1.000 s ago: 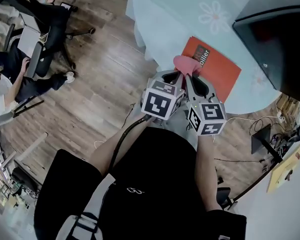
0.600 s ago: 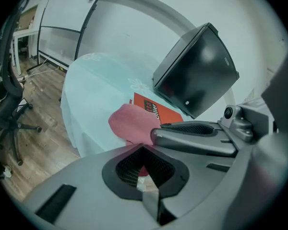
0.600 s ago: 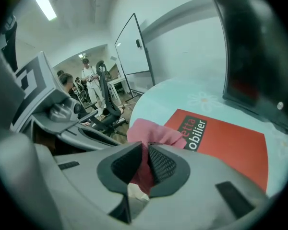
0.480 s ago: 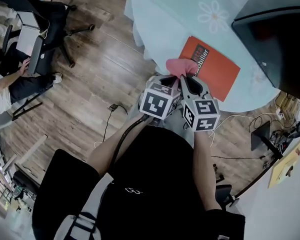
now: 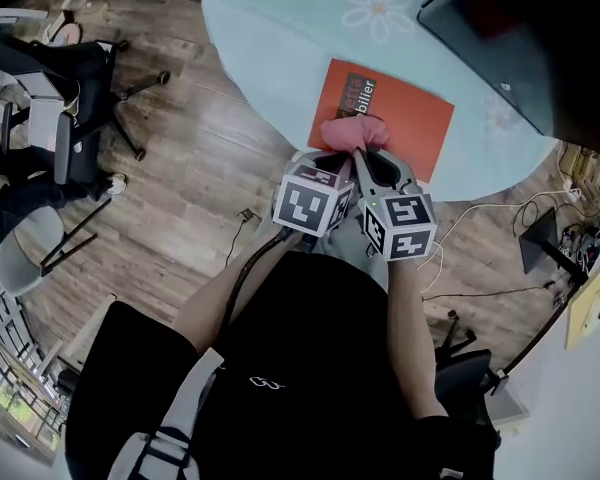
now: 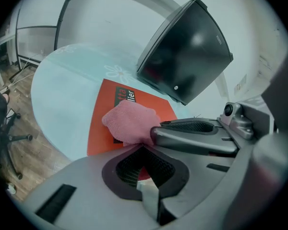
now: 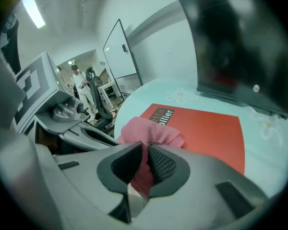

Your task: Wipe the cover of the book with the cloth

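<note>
Okay, head view: book [image 5: 405,118] lying flat on pale table [image 5: 270,48], pink cloth [image 5: 352,131] sitting on book's near end. Big black monitor [image 5: 520,28] looming just beyond book, probably crowding far strokes.

Left gripper view: left gripper [image 6: 143,146] pressing its jaws together right at cloth's edge over book, nothing clearly between.

Right gripper view: right gripper [image 7: 145,152] pinching cloth above book's near edge.

Guessing cloth's soft and light, bunching easily. Book's stiff and probably sliding on table, so pinning a book corner looks smart.

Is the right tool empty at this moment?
No, the right tool has its jaws closed on the pink cloth, over the near end of the red book.
</note>
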{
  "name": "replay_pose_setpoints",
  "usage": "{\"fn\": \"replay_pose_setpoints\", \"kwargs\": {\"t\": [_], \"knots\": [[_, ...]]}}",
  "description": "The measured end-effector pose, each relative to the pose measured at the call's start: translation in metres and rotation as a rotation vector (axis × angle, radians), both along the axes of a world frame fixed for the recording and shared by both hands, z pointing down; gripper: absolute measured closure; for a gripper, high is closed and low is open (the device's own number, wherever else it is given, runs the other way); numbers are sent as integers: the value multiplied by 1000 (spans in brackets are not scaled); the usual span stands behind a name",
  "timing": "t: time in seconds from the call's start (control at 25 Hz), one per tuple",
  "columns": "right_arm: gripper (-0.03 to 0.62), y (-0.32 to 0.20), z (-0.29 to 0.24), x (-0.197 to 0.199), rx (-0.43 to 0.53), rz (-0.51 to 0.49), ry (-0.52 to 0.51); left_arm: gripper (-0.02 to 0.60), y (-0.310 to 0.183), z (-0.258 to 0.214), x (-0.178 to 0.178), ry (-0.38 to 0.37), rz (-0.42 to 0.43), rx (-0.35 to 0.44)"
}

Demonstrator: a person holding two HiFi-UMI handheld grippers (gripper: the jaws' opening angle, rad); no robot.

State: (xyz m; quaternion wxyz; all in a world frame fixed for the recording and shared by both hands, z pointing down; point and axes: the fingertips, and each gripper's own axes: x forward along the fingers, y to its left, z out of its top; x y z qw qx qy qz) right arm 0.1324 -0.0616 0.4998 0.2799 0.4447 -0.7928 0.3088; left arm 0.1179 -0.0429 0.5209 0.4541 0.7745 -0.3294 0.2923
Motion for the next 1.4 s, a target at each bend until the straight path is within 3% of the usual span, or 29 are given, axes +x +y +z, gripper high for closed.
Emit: {"fn": "replay_pose_setpoints", "kwargs": {"t": [0.8, 0.92, 1.04, 1.16, 1.4], "knots": [[553, 36, 4, 130, -39, 230, 49, 569, 33, 4, 127, 61, 197, -18], [553, 35, -1, 144, -68, 283, 7, 569, 33, 2, 142, 80, 194, -8], [553, 31, -15, 148, -37, 298, -1, 569, 25, -9, 146, 124, 163, 1], [553, 26, -31, 144, 18, 303, -25, 569, 6, -30, 143, 171, 126, 47], [553, -1, -69, 114, 172, 273, -128, 569, -37, -89, 108, 245, 63, 233]]}}
